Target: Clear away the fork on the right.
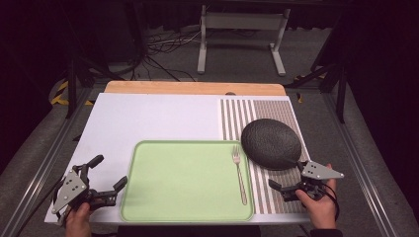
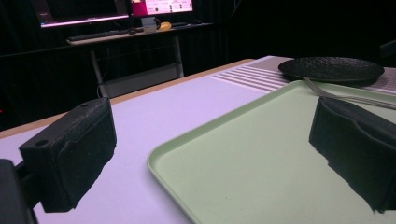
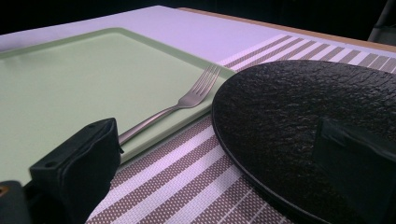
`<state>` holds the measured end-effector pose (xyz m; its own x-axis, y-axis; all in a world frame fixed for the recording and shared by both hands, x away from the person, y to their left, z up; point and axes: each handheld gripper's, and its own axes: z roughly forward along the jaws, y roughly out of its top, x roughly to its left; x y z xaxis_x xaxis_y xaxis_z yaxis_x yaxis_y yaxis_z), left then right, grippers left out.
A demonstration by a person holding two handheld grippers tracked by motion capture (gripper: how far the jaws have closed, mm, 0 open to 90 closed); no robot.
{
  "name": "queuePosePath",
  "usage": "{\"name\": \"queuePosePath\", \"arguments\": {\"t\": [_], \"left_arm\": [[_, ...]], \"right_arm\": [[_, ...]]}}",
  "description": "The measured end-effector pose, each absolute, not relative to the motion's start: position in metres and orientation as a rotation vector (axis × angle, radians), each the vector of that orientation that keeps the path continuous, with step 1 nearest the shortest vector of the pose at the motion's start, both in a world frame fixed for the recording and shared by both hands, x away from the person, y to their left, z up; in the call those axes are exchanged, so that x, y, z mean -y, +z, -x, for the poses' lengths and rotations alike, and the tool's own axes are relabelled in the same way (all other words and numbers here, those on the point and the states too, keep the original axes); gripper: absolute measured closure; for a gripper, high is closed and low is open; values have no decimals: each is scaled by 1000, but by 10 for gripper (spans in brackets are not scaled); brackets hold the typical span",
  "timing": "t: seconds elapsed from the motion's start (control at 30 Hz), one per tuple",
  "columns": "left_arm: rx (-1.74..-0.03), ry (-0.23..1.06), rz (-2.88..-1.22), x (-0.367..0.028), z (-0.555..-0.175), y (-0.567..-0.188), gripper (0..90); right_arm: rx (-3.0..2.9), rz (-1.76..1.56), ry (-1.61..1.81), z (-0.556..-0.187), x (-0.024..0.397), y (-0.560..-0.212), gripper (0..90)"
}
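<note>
- I hold the left gripper (image 1: pixel 106 173) low over the near left corner of the table (image 1: pixel 148 118), jaws spread wide with nothing between them.
- Left gripper, reference: the green tray (image 1: pixel 148 197) lies just beside it on its right. In the left gripper view one jaw stands over the bare table top and the other over the tray's (image 2: pixel 243 158) floor, with the tray's rim running between them.
- I hold the right gripper (image 1: pixel 289 177) at the near right corner, jaws also wide apart and empty.
- Right gripper, reference: the black plate (image 1: pixel 271 143) sits directly ahead of it, on the striped placemat (image 1: pixel 276 190). In the right gripper view the plate's (image 3: pixel 299 121) near rim lies between the jaws, one jaw in front of its surface. I cannot tell whether that jaw touches the plate.
- The fork (image 1: pixel 239 173) lies ahead and to the left of the right gripper, inside the tray along its right edge, tines pointing away from me. In the right gripper view its handle (image 3: pixel 154 119) runs down behind the left jaw.
- The plate overlaps the tray's far right corner in the high view. Contact is not determinable.
- Both hands grasp the gripper bodies from below.
</note>
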<state>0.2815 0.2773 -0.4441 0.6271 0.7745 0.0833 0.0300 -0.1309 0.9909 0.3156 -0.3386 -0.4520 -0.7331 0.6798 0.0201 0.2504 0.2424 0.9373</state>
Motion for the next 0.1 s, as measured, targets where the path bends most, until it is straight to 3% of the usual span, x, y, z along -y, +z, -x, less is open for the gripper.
{"name": "queuePosePath", "arguments": {"t": [0.1], "left_arm": [[-686, 734, -1591, -277, -282, -444, 13]], "right_arm": [[-2126, -851, 1494, -315, 339, -451, 12]]}}
